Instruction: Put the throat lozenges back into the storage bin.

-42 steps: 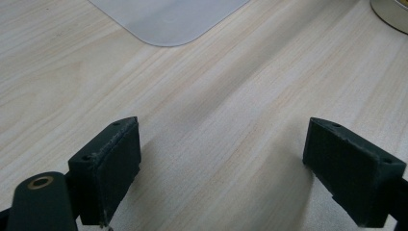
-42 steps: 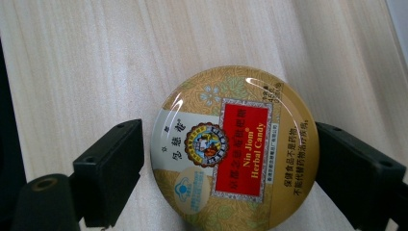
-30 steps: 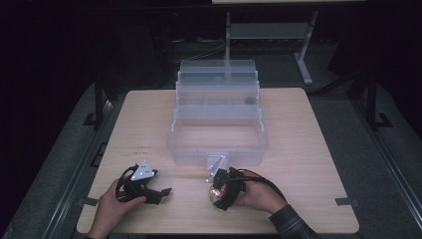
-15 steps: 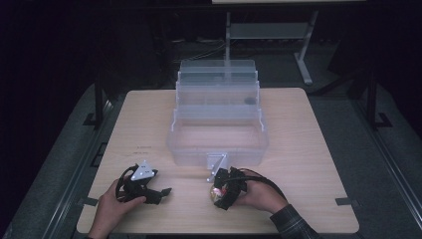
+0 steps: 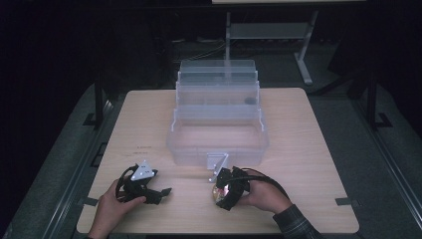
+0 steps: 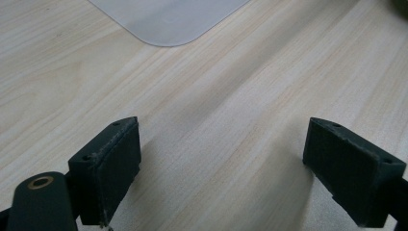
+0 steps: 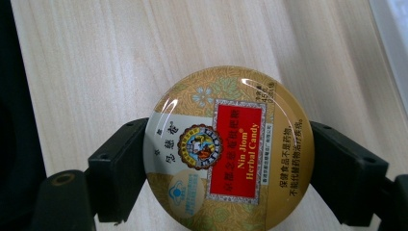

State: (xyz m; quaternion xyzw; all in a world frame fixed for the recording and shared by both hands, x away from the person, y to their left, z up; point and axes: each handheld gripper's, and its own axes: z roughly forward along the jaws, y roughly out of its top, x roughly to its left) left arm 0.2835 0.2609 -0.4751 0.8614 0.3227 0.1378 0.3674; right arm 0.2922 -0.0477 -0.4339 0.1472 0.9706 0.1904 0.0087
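I hold 1 two-jaw gripper in each hand at a pale wooden table (image 5: 308,149). My right gripper (image 7: 228,166) is clamped on a round gold candy tin with a red label (image 7: 228,149), its 2 black pads pressing the tin's opposite edges across its widest part, which I judge gives the firmest hold on a smooth round rim. In the high view the tin (image 5: 217,191) sits at the near edge of the table under my right gripper (image 5: 224,191), just in front of a clear plastic tiered storage box (image 5: 219,117) standing open at the table's centre; I cannot tell whether the tin touches the wood or is lifted slightly. The box's lowest tray faces me, probably so the tin can go straight in. My left gripper (image 5: 158,191) rests low over the table to the left, jaws wide apart and holding nothing, with bare wood between them in the left gripper view (image 6: 219,163), out of the way.
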